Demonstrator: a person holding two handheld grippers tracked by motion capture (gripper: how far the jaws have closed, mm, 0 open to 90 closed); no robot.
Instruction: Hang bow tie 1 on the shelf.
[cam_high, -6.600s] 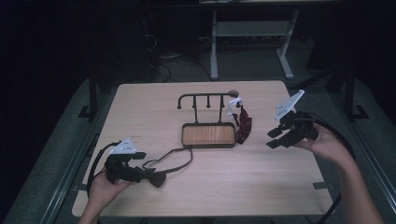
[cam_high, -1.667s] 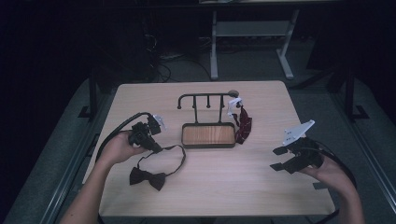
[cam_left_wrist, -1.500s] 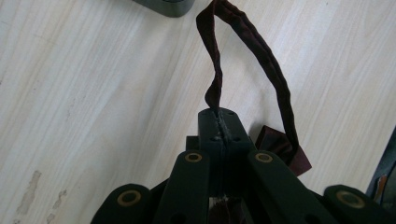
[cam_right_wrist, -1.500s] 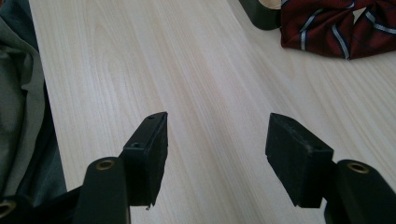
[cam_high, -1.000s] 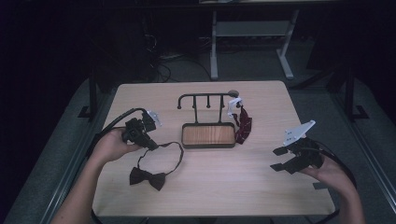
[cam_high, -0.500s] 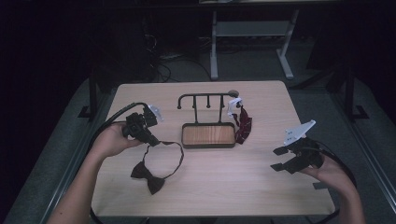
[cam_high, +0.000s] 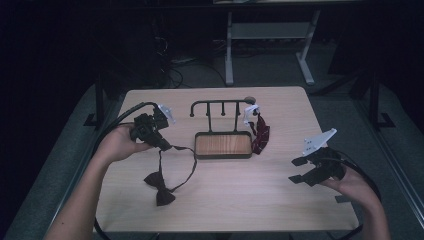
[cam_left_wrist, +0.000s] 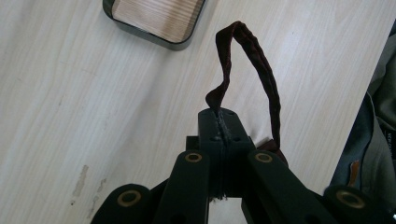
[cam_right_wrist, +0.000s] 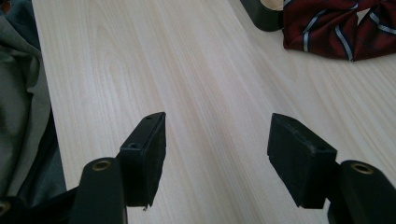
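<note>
We find the left gripper (cam_high: 165, 145) clamped on the bow tie's strap (cam_left_wrist: 261, 70), mid-lift; next, we judge, onto the rack (cam_high: 220, 103) ahead, right gripper (cam_high: 299, 170) wide open, empty.

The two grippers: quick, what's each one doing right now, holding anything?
Left gripper: shut on the strap of the dark bow tie.
Right gripper: open, holding nothing, above the table.

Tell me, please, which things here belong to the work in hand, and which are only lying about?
In the job:
- left gripper, shut on the strap of the dark bow tie
- hook rack with wooden tray, probably where it goes

Lying about:
- red striped bow tie, hanging at the rack's end
- right gripper, open, holding nothing
- table
</note>
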